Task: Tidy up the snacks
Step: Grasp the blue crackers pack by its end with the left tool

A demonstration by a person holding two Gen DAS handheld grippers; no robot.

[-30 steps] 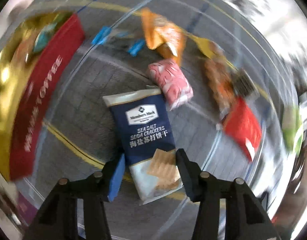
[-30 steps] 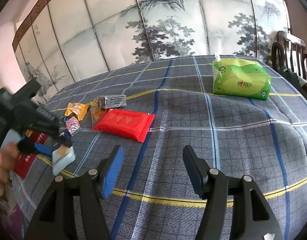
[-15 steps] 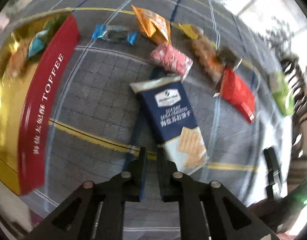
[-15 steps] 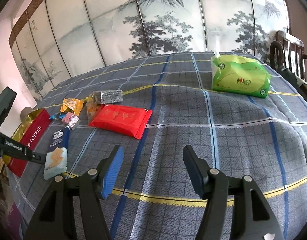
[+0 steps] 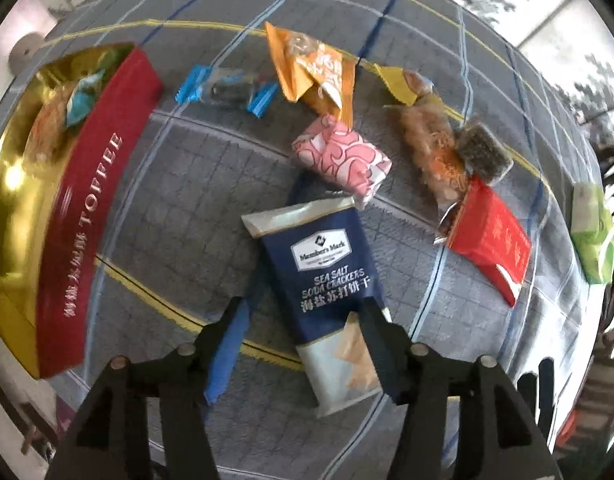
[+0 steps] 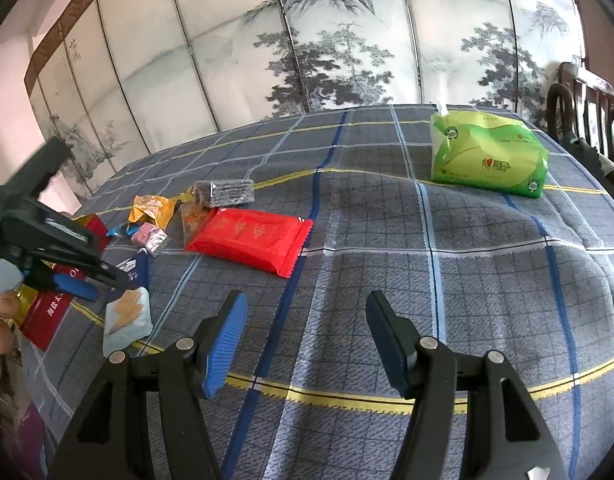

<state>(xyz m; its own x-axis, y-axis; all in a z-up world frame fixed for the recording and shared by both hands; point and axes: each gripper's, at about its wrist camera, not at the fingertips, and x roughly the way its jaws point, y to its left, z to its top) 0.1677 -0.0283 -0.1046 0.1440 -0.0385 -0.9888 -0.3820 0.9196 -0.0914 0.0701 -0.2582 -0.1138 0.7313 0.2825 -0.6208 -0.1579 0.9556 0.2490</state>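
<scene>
A navy sea-salt soda cracker pack [image 5: 323,264] lies flat on the plaid tablecloth [image 5: 179,184], seen also in the right wrist view as the cracker pack [image 6: 127,316]. My left gripper [image 5: 301,312] points straight down over its lower end. Its jaws are opening, the pack's lower part lies under the gap, and the pads do not press it. A red and gold toffee box [image 5: 95,208] stands open to the left with wrapped sweets inside. My right gripper [image 6: 305,308] hangs open over bare cloth, nothing between its fingers.
Beyond the crackers lie a pink packet [image 5: 343,156], an orange packet [image 5: 311,72], a blue-ended candy [image 5: 227,90], a dark bar [image 5: 483,152] and a red pack [image 5: 491,240]. A green tissue pack [image 6: 487,156] sits far right. A chair [image 6: 579,96] stands behind it.
The left jaws stood around the cracker pack, then shut empty beside it, and now spread again over its lower end. The right gripper has not moved.
</scene>
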